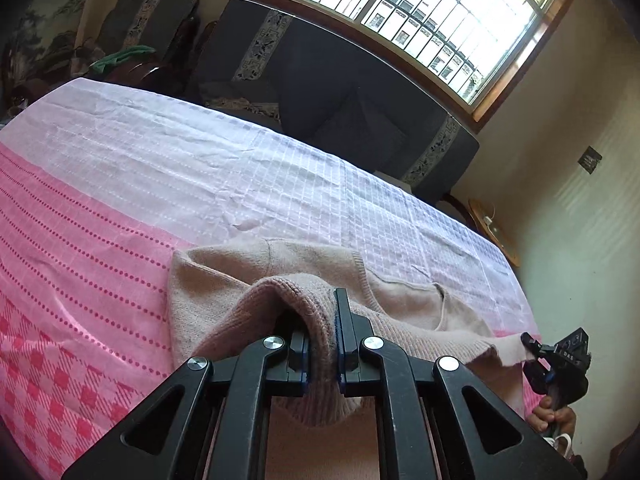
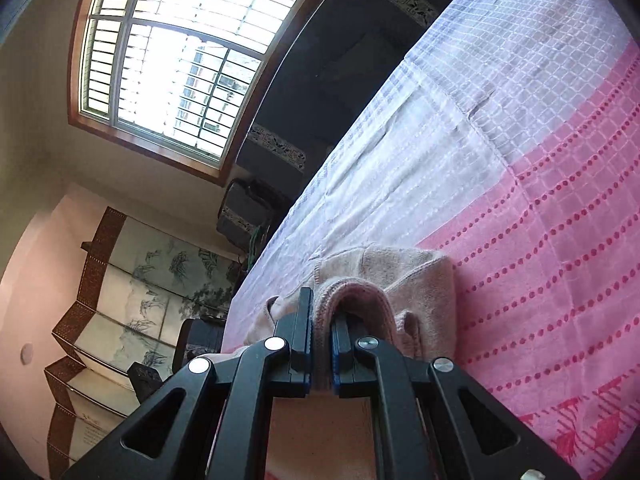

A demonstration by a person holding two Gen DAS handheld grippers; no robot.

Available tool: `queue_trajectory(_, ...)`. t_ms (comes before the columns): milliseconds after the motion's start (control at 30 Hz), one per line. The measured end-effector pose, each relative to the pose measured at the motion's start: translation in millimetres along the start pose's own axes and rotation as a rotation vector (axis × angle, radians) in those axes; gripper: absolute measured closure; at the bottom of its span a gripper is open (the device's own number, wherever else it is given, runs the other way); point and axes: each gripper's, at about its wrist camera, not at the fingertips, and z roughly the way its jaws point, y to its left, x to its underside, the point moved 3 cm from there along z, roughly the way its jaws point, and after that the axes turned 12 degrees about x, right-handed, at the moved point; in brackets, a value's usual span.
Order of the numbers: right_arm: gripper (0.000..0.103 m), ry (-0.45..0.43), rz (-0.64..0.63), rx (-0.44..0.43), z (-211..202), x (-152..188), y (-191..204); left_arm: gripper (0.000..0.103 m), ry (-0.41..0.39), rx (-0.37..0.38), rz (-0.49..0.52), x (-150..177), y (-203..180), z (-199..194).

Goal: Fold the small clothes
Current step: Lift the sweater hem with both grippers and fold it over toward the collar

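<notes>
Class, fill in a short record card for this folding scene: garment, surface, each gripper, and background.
garment: beige knit sweater, partly lying on the bed, its near edge lifted
surface: pink and white bedspread
left gripper: shut on a fold of the sweater
right gripper: shut on a fold of the sweater
background: barred window, dark sofa
</notes>
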Motion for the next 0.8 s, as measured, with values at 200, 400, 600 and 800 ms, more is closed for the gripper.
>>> queue_trajectory(200, 0.091, 0.014, 0.078, -0.029, 21.5, -8.4, -18.5, 0.089, 0.038, -0.002, -0.118, -2.7, 22.4, 24.9)
queue_trajectory(400, 0.084, -0.015, 0.076, -0.052, 16.7, -8.6, -22.7, 0.085, 0.034, 0.043, -0.194, -5.6, 29.5, 29.3)
queue_trajectory(600, 0.048, -0.095, 0.116, -0.092, -2.7, -15.4, -30.7, 0.084, 0.013, 0.086, -0.222, -16.6, 26.6, 23.2)
queue_trajectory(800, 0.048, -0.086, 0.012, -0.075, -20.6, 0.3, -10.6, 0.083, 0.013, 0.119, -0.263, -23.2, 30.5, 21.3)
